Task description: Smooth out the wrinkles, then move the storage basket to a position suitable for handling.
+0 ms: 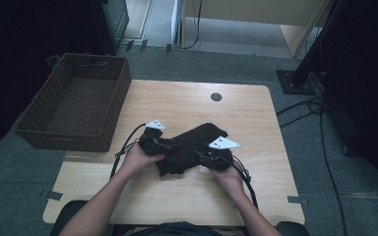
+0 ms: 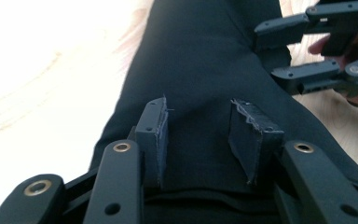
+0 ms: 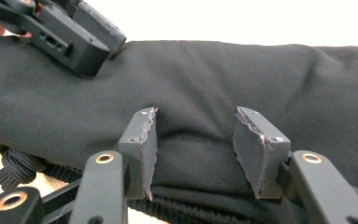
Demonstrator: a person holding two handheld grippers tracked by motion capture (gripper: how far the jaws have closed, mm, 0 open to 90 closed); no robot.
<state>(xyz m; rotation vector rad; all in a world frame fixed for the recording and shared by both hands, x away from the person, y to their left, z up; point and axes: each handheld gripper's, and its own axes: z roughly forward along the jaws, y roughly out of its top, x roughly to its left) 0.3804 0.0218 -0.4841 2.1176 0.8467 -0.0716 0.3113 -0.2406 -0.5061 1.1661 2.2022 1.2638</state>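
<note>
A crumpled black cloth (image 1: 193, 140) lies in the middle of the wooden table (image 1: 177, 101). My left gripper (image 1: 170, 146) rests on the cloth's left edge. In the left gripper view its jaws (image 2: 205, 135) stand apart over the dark fabric (image 2: 200, 60), and the pads do not squeeze it. From the right, my right gripper (image 1: 203, 157) meets the cloth's near right edge. Its jaws (image 3: 198, 144) also stand apart, with a soft hump of cloth (image 3: 196, 93) between them. Each gripper view shows the other gripper farther off: the right one (image 2: 317, 46) and the left one (image 3: 70, 32).
A dark wicker basket (image 1: 69, 135) stands at the table's left edge, overhanging it. A small black disc (image 1: 216, 97) is set in the tabletop at the back. Cables (image 1: 320, 123) run over the floor to the right of the table.
</note>
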